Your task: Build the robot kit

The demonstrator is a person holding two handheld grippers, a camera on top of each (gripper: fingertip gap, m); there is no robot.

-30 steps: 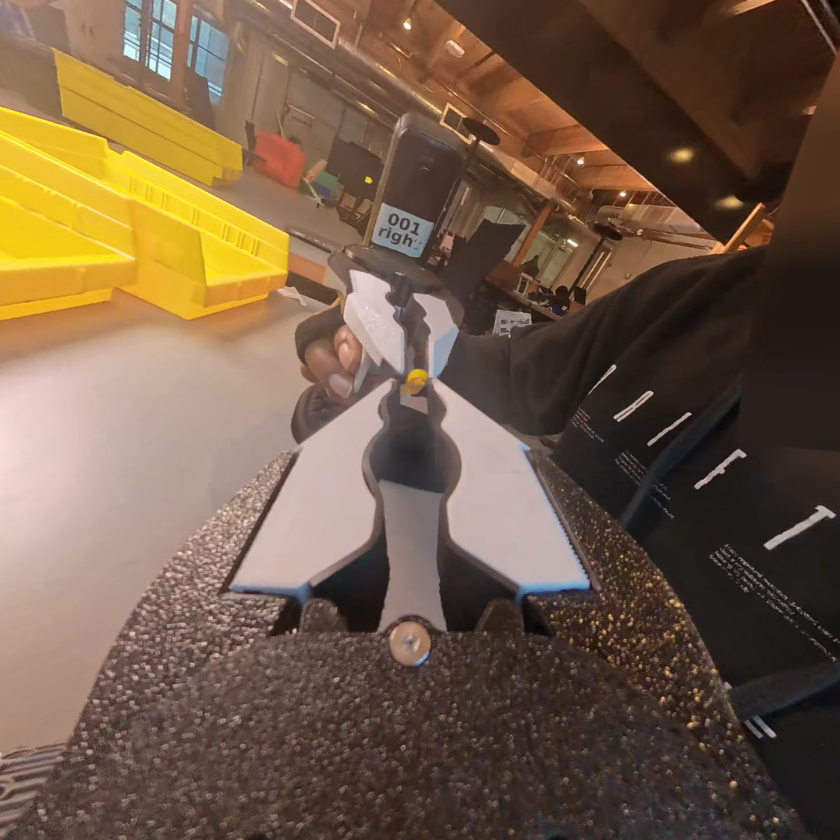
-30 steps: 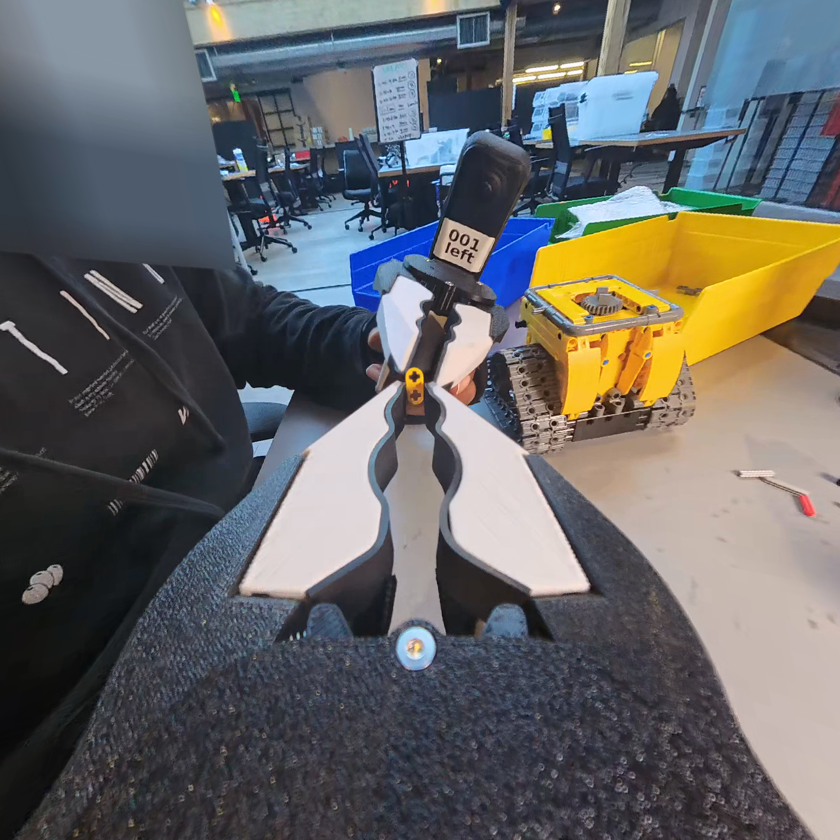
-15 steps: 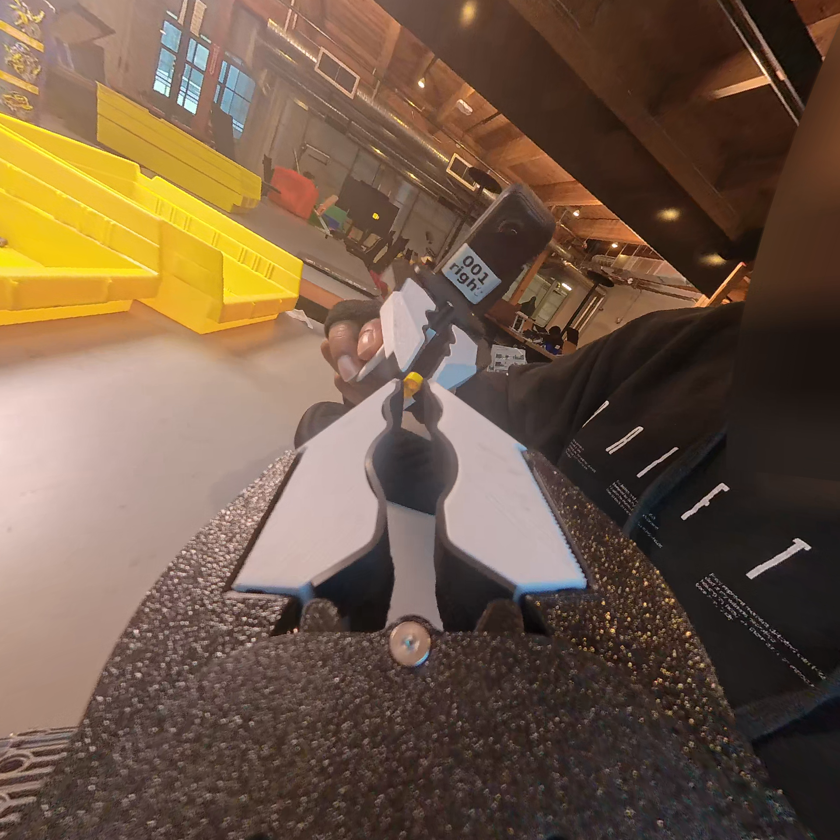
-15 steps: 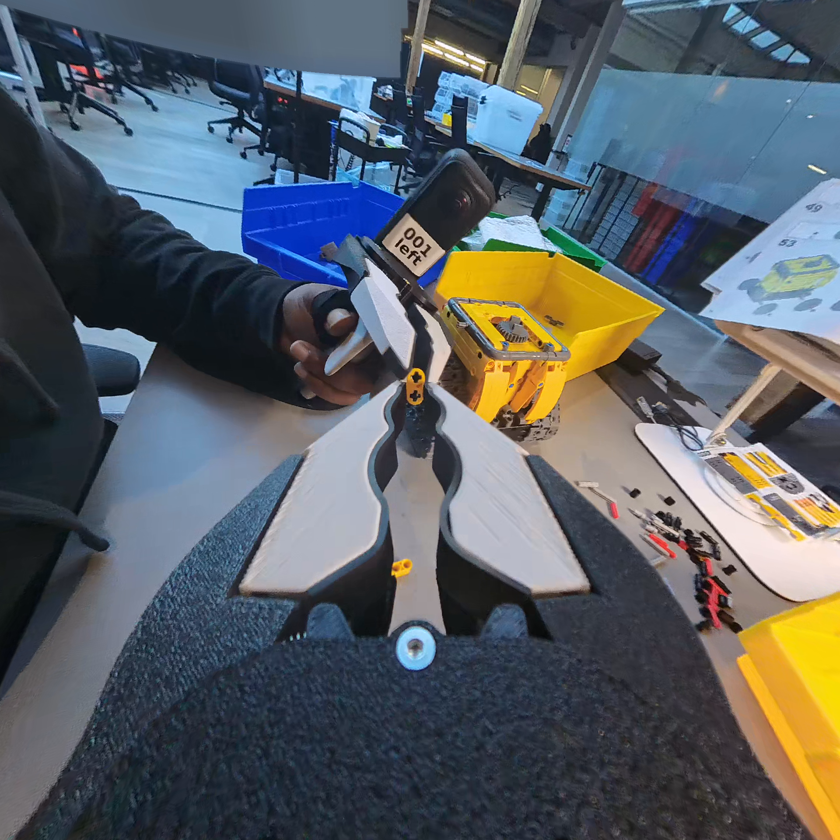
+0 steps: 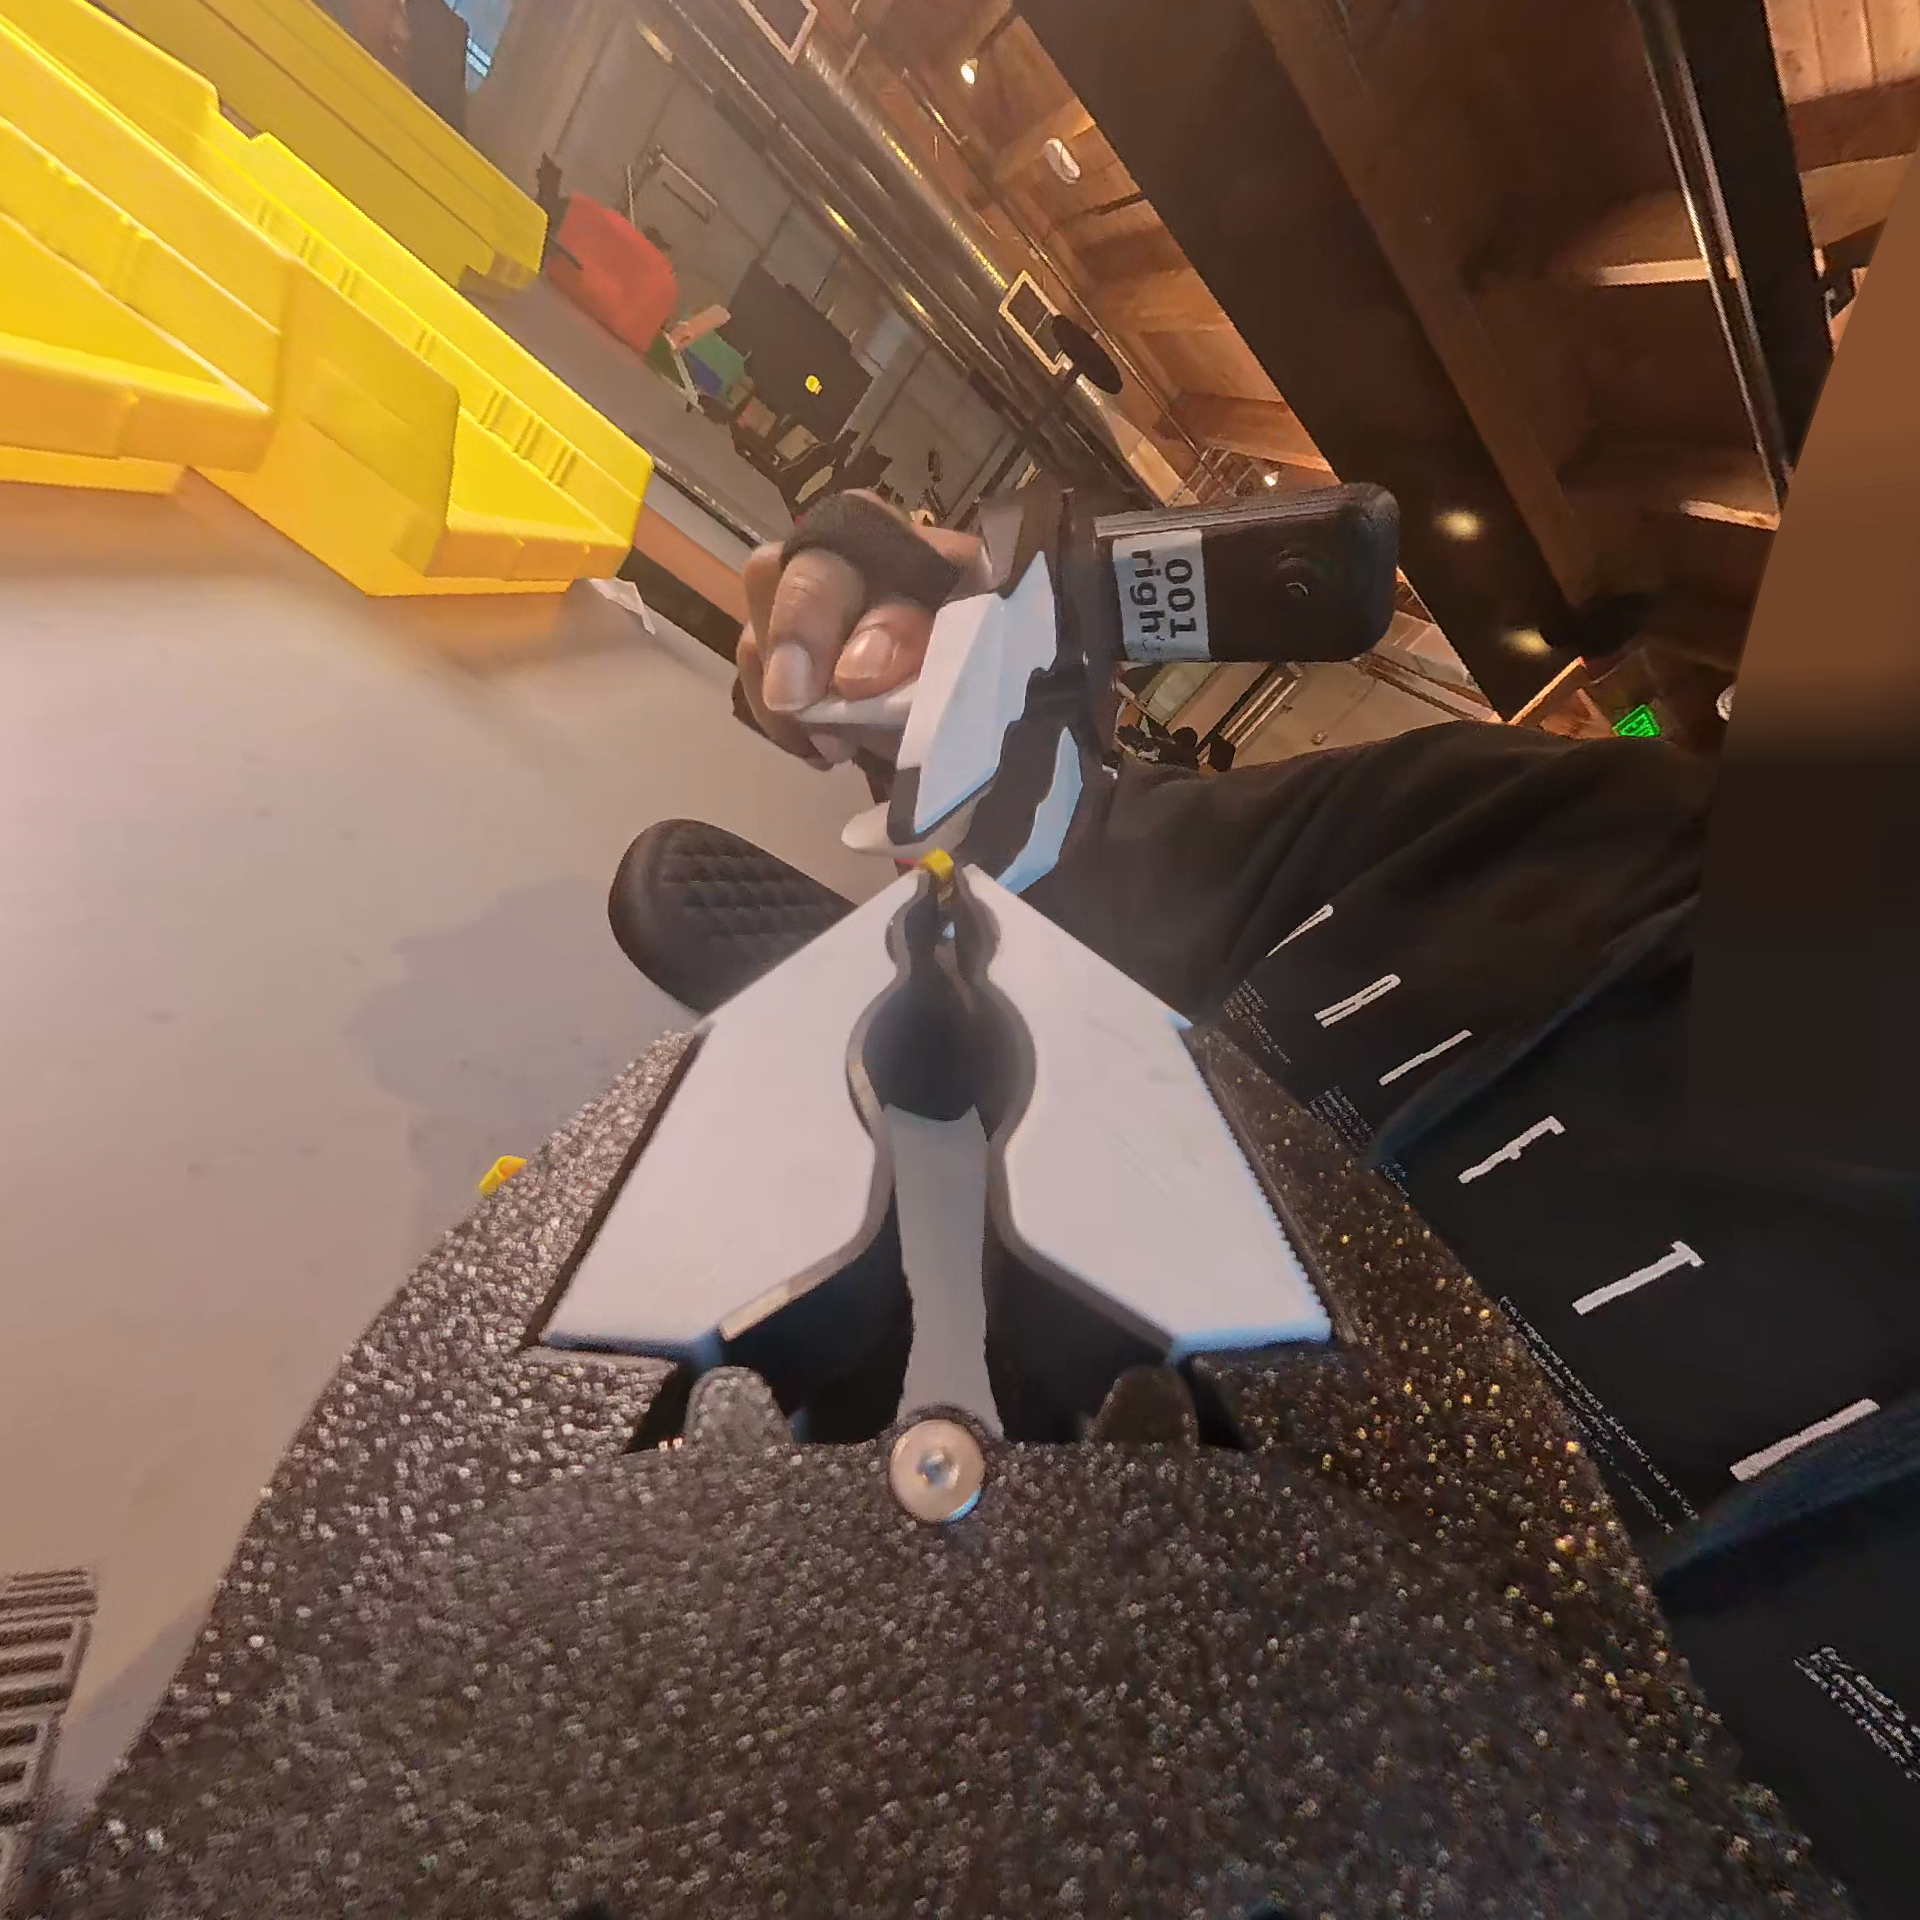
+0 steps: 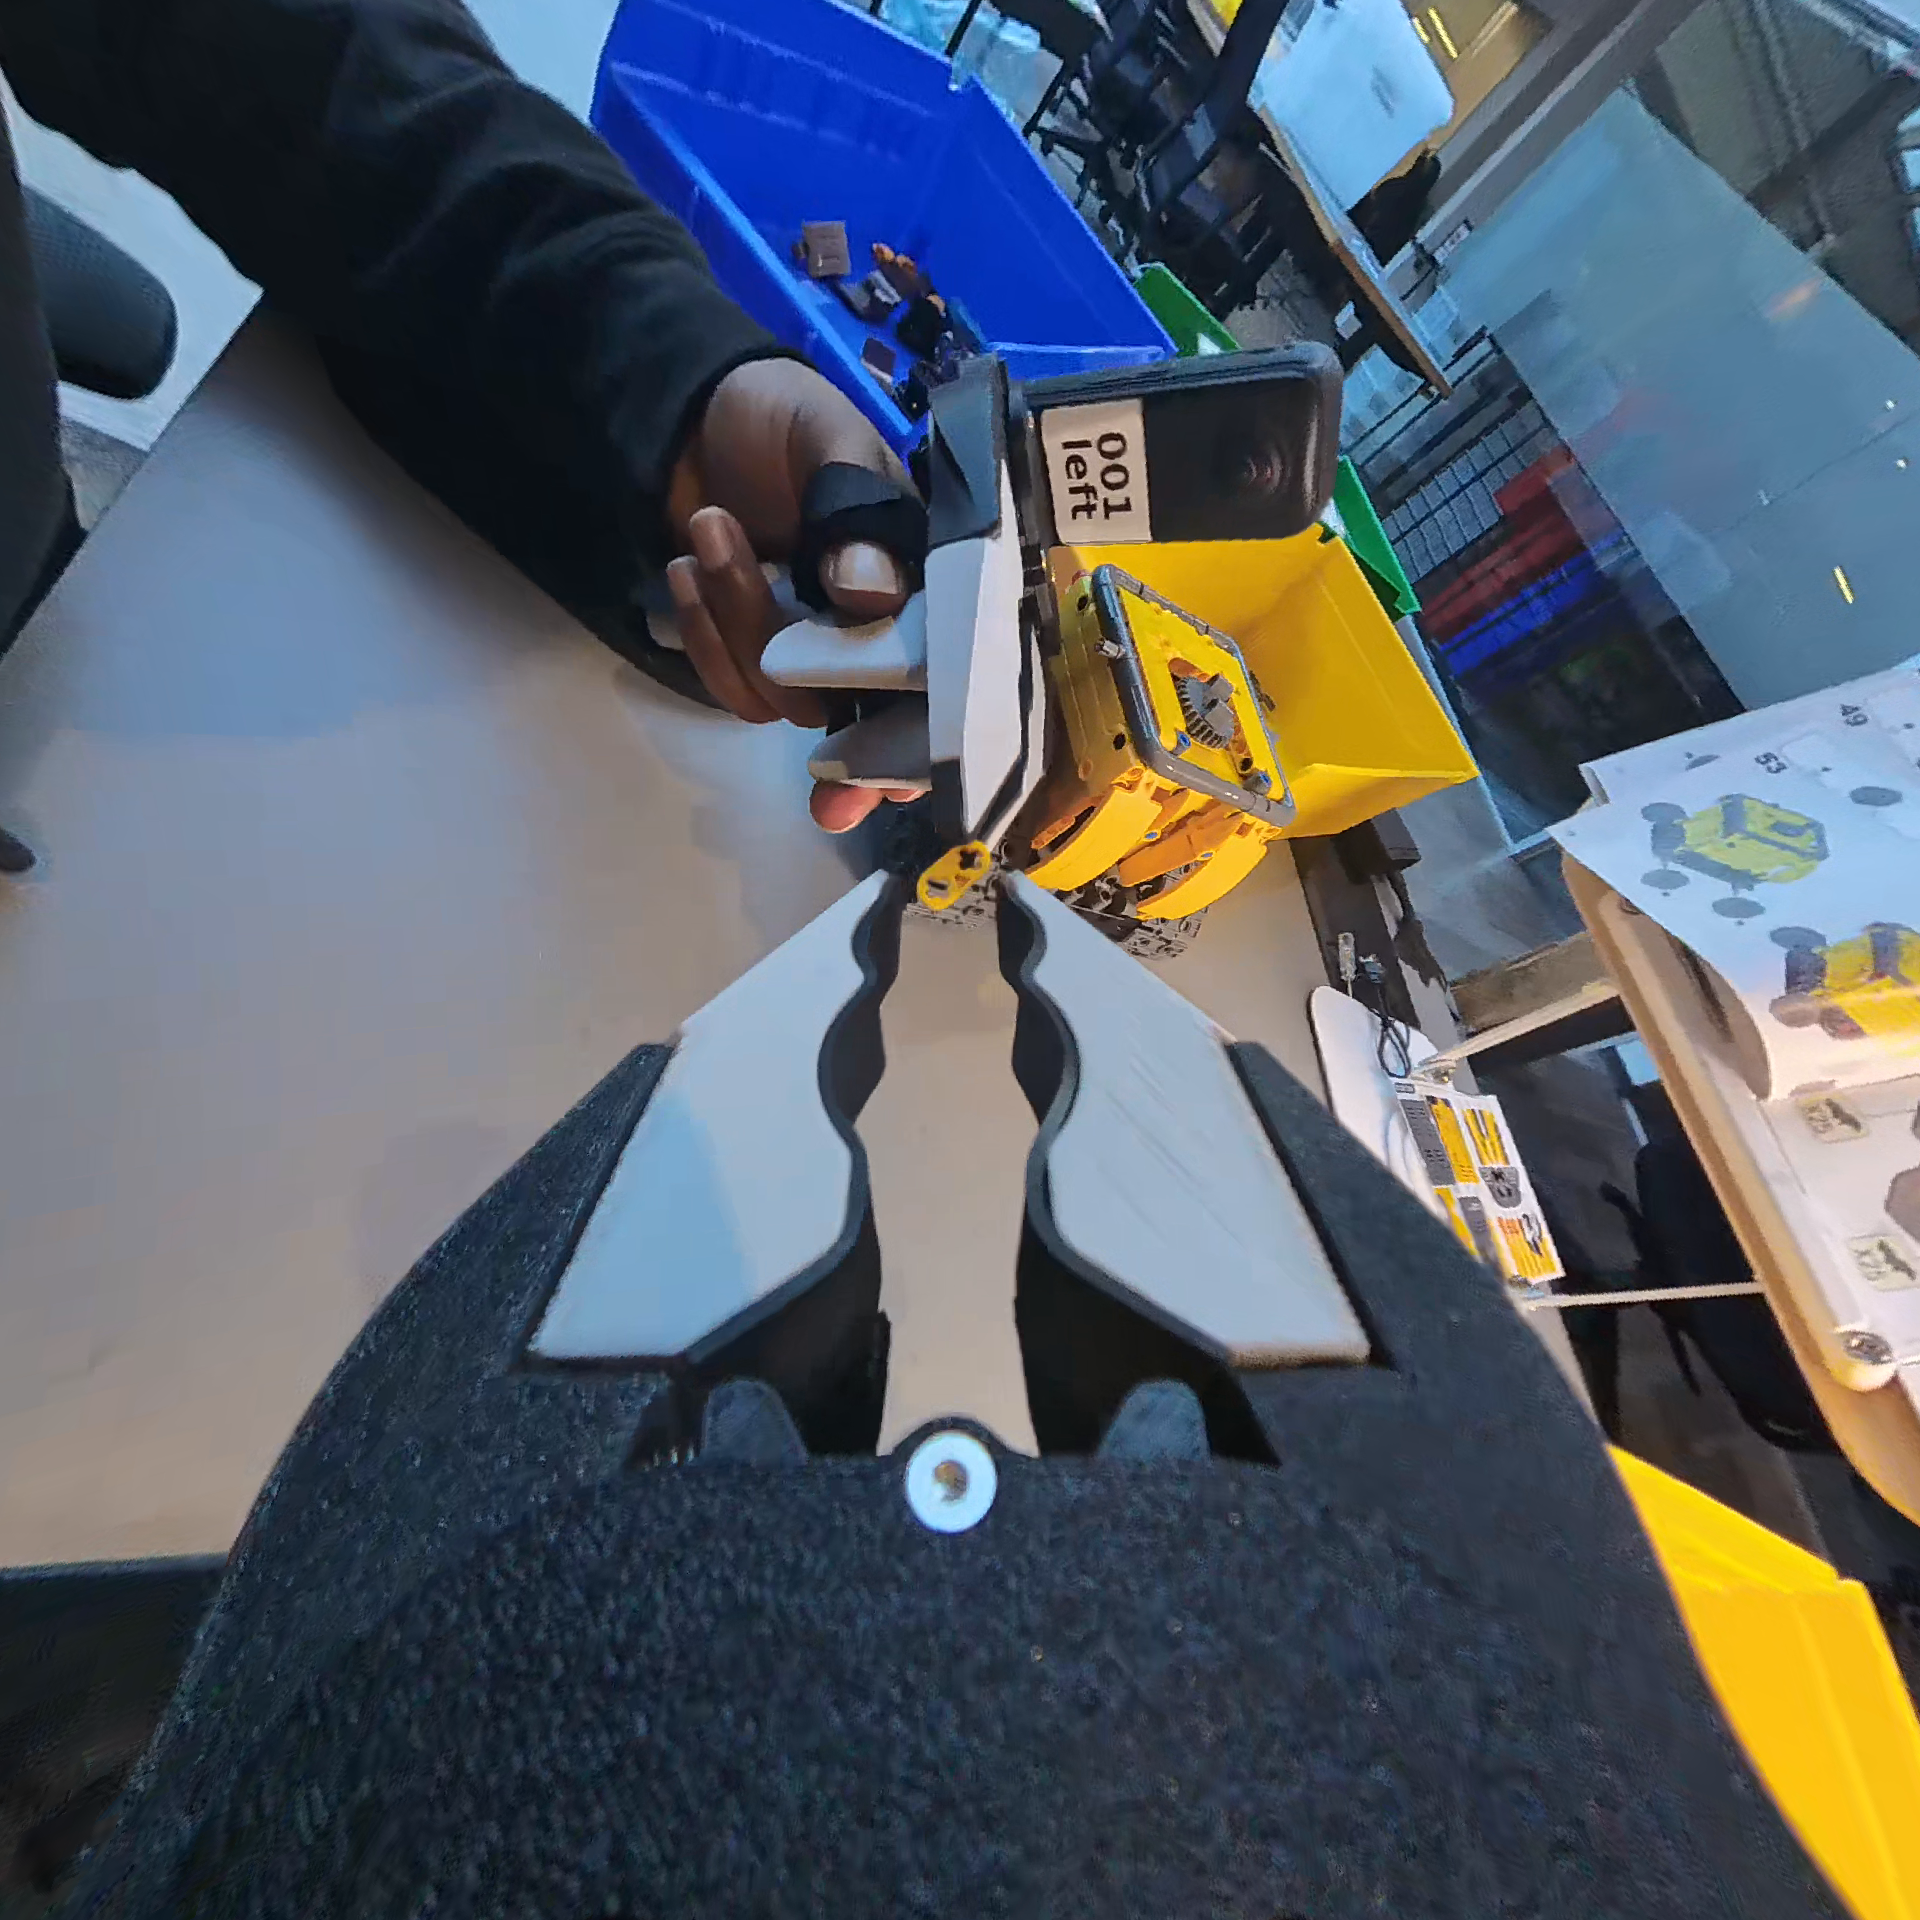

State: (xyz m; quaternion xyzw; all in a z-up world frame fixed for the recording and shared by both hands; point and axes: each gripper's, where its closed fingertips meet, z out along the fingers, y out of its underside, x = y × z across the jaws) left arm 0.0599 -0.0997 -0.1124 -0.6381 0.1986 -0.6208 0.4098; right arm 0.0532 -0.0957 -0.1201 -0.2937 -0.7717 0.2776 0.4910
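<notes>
A small yellow connector piece [image 6: 954, 871] hangs in the air between the two grippers, which face each other tip to tip. My left gripper [image 5: 940, 891] is shut on the connector [image 5: 938, 860]. In the right wrist view the left gripper [image 6: 977, 831] lies turned on its side, held by a hand [image 6: 769, 582]. My right gripper [image 6: 948, 885] has its fingers slightly apart, with the connector between the tips. In the left wrist view the right gripper [image 5: 925, 831] also lies on its side.
A yellow tracked model [image 6: 1164, 748] stands on the grey table [image 6: 312, 935] just behind the grippers, before a yellow bin [image 6: 1340, 665] and a blue bin [image 6: 831, 135]. An instruction booklet [image 6: 1766, 883] and sticker sheet [image 6: 1475, 1174] lie right. A loose yellow piece [image 5: 502, 1169] lies on the table. The grippers are tip to tip, or close to it.
Both grippers have rolled about a quarter turn, so each sees the other on its side. The right gripper's fingers have spread a little around the connector, which now sits tilted.
</notes>
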